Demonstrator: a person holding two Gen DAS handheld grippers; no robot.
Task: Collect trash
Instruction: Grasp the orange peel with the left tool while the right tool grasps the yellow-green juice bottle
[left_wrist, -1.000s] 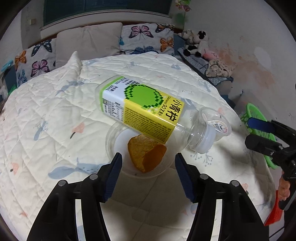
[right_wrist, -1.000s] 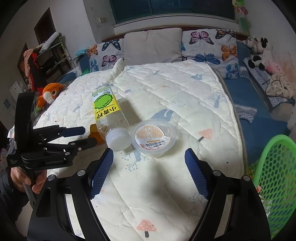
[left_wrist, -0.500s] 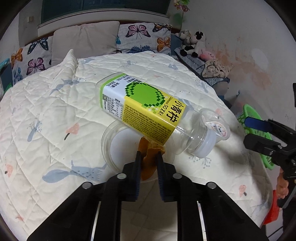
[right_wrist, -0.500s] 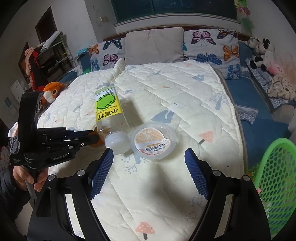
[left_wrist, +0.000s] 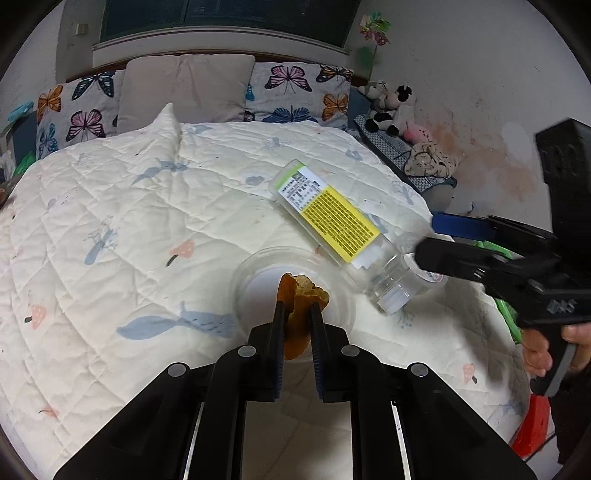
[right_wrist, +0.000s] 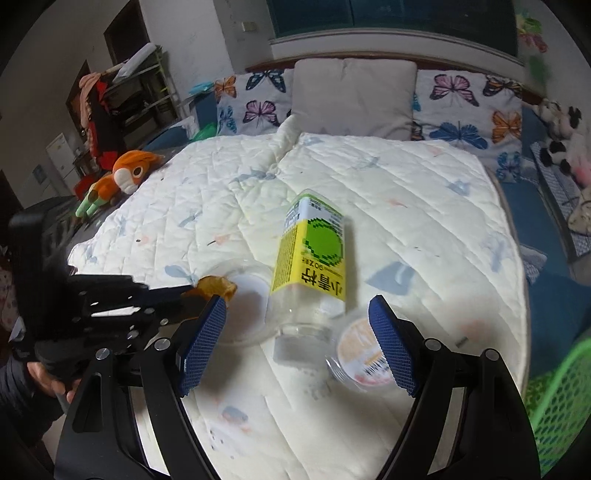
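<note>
My left gripper (left_wrist: 297, 314) is shut on an orange peel (left_wrist: 301, 295), held just above a clear plastic lid (left_wrist: 258, 280) on the quilt. The peel also shows in the right wrist view (right_wrist: 216, 286). An empty clear bottle with a yellow-green label (left_wrist: 332, 218) lies on its side on the bed, also in the right wrist view (right_wrist: 314, 262). My right gripper (right_wrist: 299, 328) is open, its jaws on either side of the bottle's cap end and a clear cup with an orange printed seal (right_wrist: 364, 356).
A green mesh basket (right_wrist: 561, 410) stands at the bed's right edge. Butterfly pillows (left_wrist: 295, 92) and a grey pillow line the headboard. Plush toys (left_wrist: 391, 107) sit on the right, an orange plush (right_wrist: 125, 173) on the left.
My left gripper closed on the orange peel and lifted it off the lid. My right gripper moved forward and down to the bottle's cap end and the cup. The bottle has rolled.
</note>
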